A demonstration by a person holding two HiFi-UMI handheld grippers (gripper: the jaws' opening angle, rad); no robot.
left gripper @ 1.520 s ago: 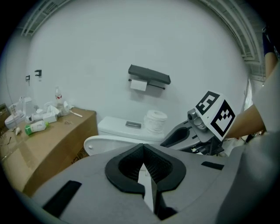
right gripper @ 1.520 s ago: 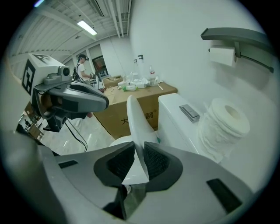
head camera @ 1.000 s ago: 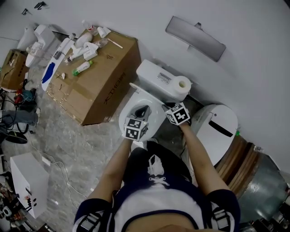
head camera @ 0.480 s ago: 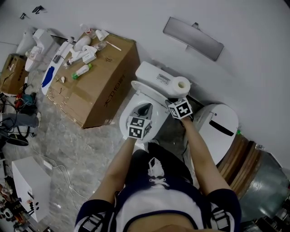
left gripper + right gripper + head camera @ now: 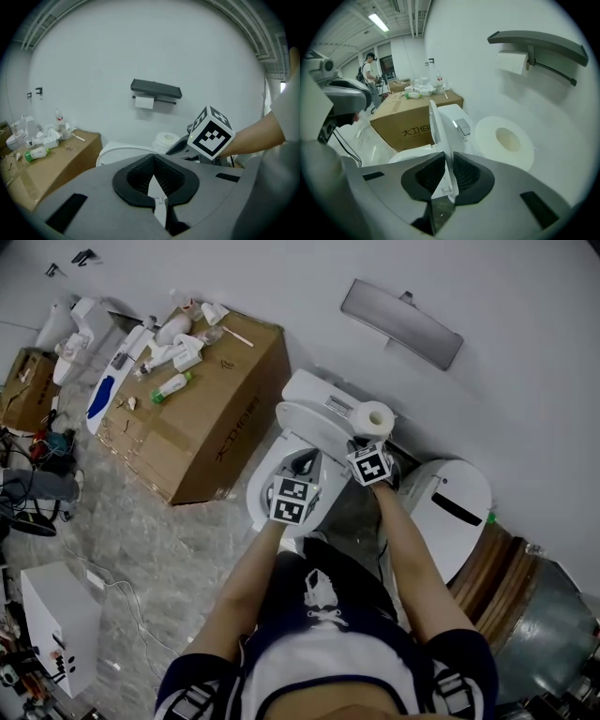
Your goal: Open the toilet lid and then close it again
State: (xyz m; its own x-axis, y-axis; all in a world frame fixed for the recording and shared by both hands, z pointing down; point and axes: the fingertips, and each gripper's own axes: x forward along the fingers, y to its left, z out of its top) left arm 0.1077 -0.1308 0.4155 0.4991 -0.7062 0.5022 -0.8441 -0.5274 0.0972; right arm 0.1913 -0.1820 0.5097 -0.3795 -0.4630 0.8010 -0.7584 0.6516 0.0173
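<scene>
Lid [image 5: 436,125] is standing nearly upright; lowering is seemingly remaining. Right gripper [image 5: 449,171], jaws just closing, is pinching its edge. Left gripper [image 5: 153,180] is sitting shut, empty.

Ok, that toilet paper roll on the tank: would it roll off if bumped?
Probably not roll: the toilet paper roll stands on its flat end on the tank, hole up. It looks light and soft, so a bump would likely slide or tip it.
</scene>
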